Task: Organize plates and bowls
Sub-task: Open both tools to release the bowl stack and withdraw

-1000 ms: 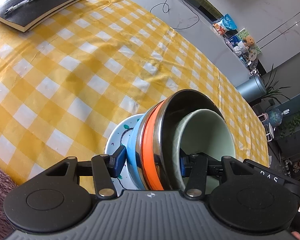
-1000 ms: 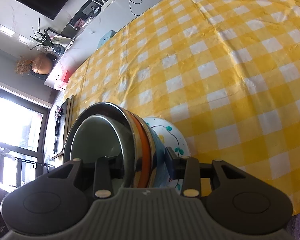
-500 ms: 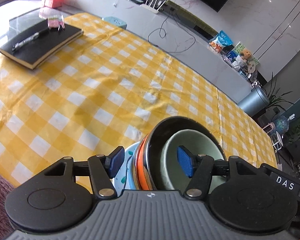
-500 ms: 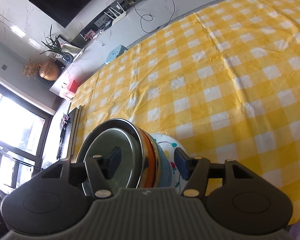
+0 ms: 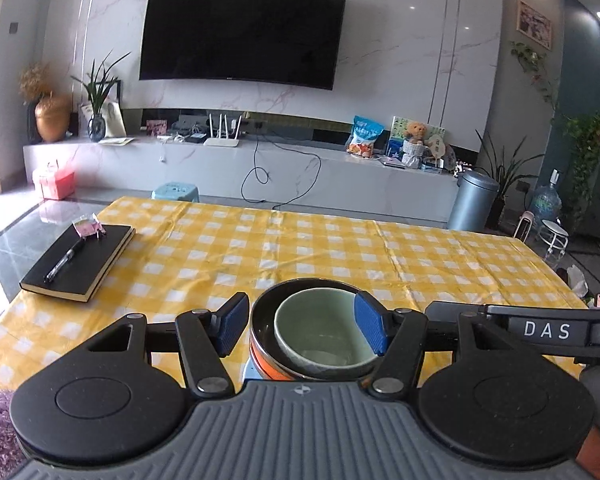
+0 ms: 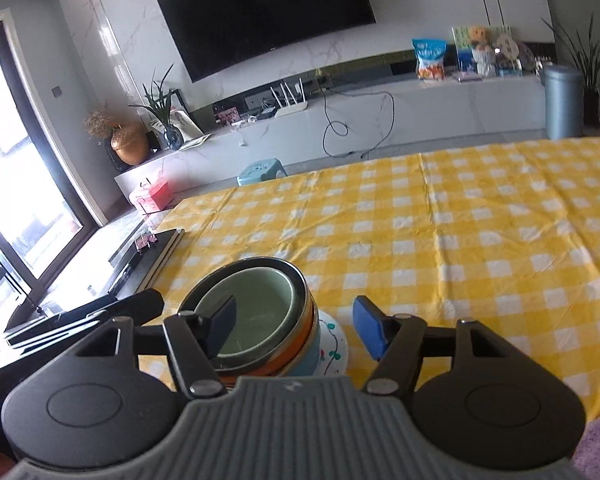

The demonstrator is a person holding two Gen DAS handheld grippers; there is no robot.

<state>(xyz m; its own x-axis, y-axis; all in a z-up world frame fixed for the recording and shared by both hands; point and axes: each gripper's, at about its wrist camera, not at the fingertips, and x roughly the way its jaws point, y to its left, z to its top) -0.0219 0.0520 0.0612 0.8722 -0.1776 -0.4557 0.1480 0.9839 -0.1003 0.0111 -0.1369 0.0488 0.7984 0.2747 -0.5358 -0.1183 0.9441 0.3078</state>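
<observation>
White capital letters "DAS" stand on a black bar (image 5: 547, 329) at about four o'clock in the left wrist view. No other lettering is legible.

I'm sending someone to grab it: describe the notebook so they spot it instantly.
Find the yellow checked table, then its far left corner, away from the stacked bowls. The notebook lies flat there, the only black thing, with a pen on its cover.

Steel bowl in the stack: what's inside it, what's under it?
Inside the shiny steel bowl: a pale green ceramic bowl, apparently empty. Under it: an orange bowl, a light blue one, then a white patterned plate. Lower bowls' interiors are covered.
</observation>
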